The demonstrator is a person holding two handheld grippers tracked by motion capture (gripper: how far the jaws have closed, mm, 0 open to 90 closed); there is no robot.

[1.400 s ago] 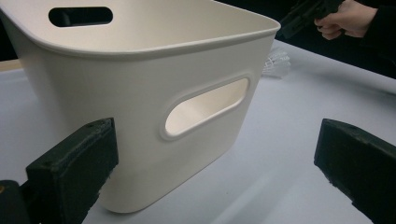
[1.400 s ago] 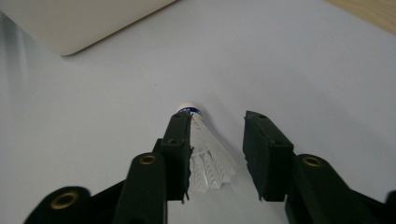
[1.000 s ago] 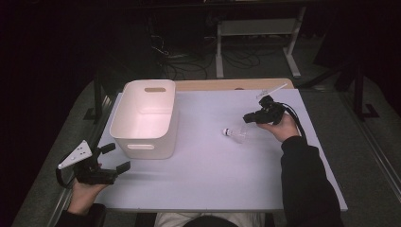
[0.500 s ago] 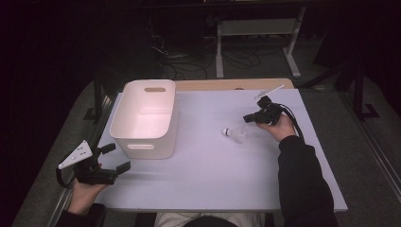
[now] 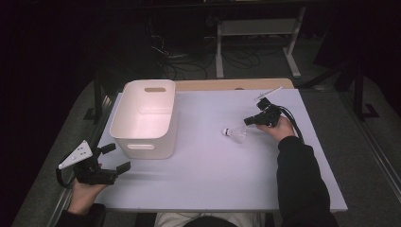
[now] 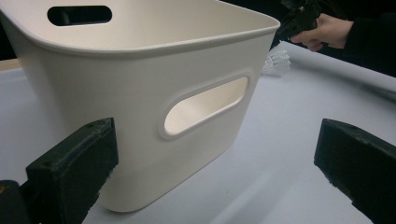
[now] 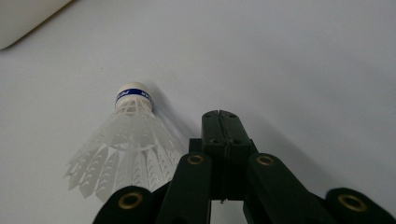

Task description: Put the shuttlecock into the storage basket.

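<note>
Left gripper (image 5: 116, 158), near left corner of the tabletop (image 5: 208, 179): jaws wide apart with nothing between them, facing the near wall of the white bin (image 5: 144, 120). In the left gripper view the bin's handle slot sits just beyond the two pads.

Shuttlecock (image 5: 236, 134), right of centre on the tabletop, well apart from the bin: it lies on its side. Its long axis runs roughly left to right and slightly toward the far side, with the cork pointing left toward the bin and the feather skirt opening toward the right gripper (image 5: 249, 121). In the right gripper view the cork with its blue band (image 7: 134, 96) points away from the camera.

Right gripper, just right of the shuttlecock: jaws pressed together and empty, their tip beside the skirt rather than around it.

Risk, as a judgement: with the jaws closed beside so light an object, a further advance is likely to nudge or roll the shuttlecock away. A later hard squeeze across the skirt could crush the feathers.
</note>
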